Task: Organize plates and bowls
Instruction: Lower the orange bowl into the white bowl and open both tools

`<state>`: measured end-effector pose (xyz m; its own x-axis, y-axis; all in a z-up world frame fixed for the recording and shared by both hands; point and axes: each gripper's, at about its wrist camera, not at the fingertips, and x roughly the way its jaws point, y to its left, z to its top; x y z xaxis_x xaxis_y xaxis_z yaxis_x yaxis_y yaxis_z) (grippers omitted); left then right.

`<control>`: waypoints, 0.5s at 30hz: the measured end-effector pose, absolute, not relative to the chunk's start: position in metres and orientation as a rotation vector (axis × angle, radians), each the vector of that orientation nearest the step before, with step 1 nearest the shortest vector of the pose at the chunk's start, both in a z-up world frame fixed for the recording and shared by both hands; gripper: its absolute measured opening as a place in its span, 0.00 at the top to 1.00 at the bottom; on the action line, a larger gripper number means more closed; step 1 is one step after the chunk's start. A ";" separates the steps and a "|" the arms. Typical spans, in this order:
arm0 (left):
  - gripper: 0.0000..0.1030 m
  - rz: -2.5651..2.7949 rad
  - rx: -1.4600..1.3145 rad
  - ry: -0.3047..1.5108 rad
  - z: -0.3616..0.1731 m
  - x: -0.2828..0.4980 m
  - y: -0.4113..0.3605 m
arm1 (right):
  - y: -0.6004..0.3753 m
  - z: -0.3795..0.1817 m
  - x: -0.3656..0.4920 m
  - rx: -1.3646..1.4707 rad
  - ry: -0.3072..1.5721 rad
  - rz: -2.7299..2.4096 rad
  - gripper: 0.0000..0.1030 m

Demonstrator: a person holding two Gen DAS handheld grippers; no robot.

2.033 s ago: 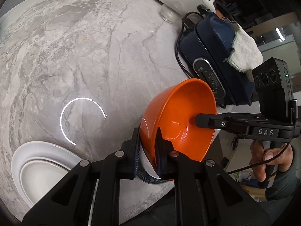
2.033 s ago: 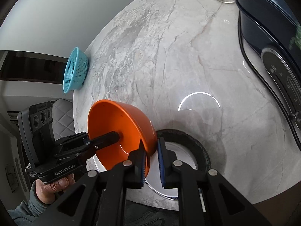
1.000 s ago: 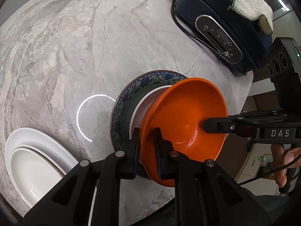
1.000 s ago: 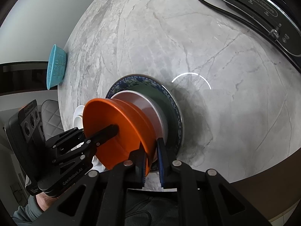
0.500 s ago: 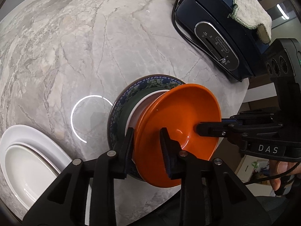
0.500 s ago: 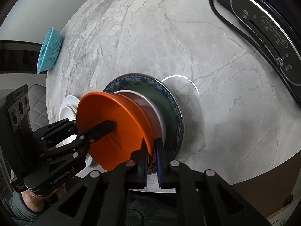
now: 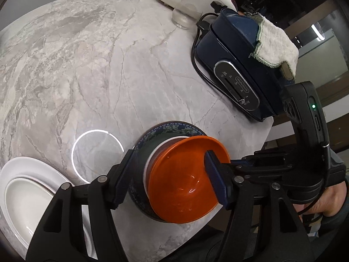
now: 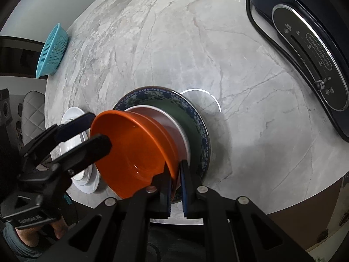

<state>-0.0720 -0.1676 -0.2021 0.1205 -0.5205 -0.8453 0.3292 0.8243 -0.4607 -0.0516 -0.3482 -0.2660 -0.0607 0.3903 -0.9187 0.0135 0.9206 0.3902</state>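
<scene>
Orange bowl is pinched at its near rim by the right gripper, sat tilted in a white-rimmed bowl on the blue patterned plate. Left gripper jaws have just been opening, spread astride the bowl, apparently clear of it. White plates lie beside, on the marble table; navy appliance behind.

Even, soft light; ring-shaped glare on the marble counter; fisheye-warped, dark edges.

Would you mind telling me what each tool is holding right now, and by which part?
The right tool pinches the orange bowl by its near rim. The left tool, jaws just opened, holds nothing.
</scene>
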 end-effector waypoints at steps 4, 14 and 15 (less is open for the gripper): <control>0.40 -0.595 -0.202 1.323 -0.204 -0.069 -0.157 | -0.338 -0.262 -0.047 0.234 1.604 0.299 0.92; 0.40 -0.538 -0.274 1.331 -0.209 -0.069 -0.123 | -0.330 -0.262 -0.041 0.144 1.616 0.287 0.94; 0.40 -0.533 -0.280 1.336 -0.210 -0.069 -0.120 | -0.330 -0.262 -0.040 0.137 1.616 0.287 0.94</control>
